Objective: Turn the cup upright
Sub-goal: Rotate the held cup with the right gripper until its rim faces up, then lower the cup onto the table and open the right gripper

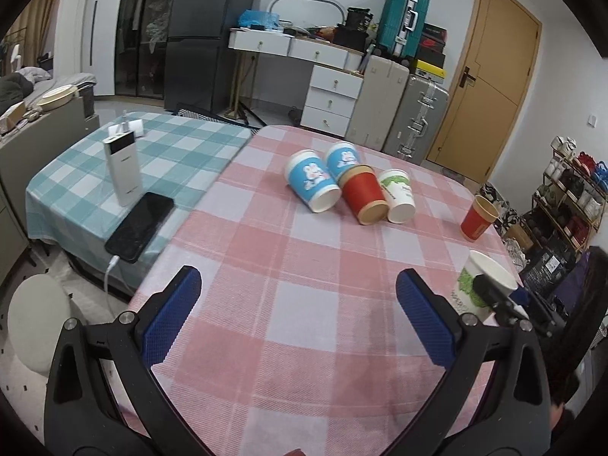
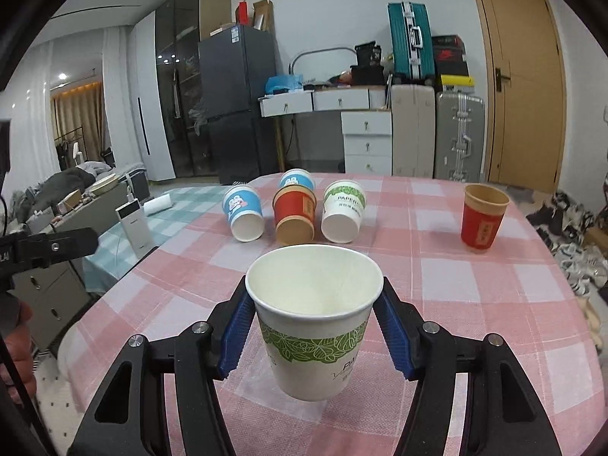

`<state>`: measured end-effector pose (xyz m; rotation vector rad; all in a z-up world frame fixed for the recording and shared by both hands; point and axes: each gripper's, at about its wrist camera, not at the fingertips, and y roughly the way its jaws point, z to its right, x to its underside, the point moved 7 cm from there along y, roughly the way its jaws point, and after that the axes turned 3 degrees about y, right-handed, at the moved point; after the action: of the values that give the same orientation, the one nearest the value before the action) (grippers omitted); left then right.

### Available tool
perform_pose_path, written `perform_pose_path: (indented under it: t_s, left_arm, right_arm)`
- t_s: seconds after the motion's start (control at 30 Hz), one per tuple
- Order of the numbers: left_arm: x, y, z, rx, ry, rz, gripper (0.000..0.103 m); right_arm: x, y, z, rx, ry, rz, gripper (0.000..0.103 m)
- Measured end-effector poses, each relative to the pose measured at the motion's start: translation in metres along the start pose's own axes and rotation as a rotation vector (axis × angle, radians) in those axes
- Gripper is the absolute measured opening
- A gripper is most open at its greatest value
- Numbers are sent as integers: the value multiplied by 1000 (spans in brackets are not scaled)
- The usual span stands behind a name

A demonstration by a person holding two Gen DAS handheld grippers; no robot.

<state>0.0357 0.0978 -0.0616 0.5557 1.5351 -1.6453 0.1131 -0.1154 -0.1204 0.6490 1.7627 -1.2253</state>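
Blue pads, left gripper [image 1: 298,319]: jaws wide apart, nothing between them, low centre of the left wrist view over bare pink checked tablecloth [image 1: 304,380].
Lying cups: four on their sides mid-frame, left to right blue cup [image 2: 243,211], red cup [image 2: 294,214], white-green cup [image 2: 342,211], with a second blue cup [image 2: 296,180] behind.
Held cup [image 2: 315,315]: mouth up, clamped near the rim by the right gripper [image 2: 315,326], centre of the right wrist view.
Upright red cup [image 2: 482,218]: right of frame, well apart.
Step in hand: likely setting it down; lower level, base flat, then release.
Open room: bare cloth beneath; table edge near at lower left and right.
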Motion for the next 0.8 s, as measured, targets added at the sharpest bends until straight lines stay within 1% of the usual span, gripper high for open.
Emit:
perform_pose_path:
  t_s: [0.07,0.17,0.23,0.3,0.5,0.57,0.67,0.73,0.8]
  left_arm:
    - [-1,10,12,-1,23,-15,103]
    - [1,22,24,8,40,-37,103]
    - [3,27,28,8,53,-45,103]
    - [4,32,29,1,56,-56,103]
    - [9,39,27,10,46,-78,103]
    - [10,39,26,8,48,-79,103]
    - [13,40,28,13,56,-91,103]
    - [14,38,29,20,55,-92,103]
    - [14,35,29,18,57,-84,102]
  right_arm:
    - [3,5,-4,37,-40,-3,63]
    - [10,14,-1,43,-41,-38,63]
    - [15,18,1,13,-19,-69,63]
    - [19,17,2,-2,-9,-81,63]
    - [29,8,-4,-5,-62,-100,64]
    - [33,3,-8,-30,-73,-118,65]
    - [36,-2,-8,-38,-71,-135,67]
    - [40,-1,-10,-57,-76,-169,67]
    - [42,-1,-11,-53,-82,-188,77]
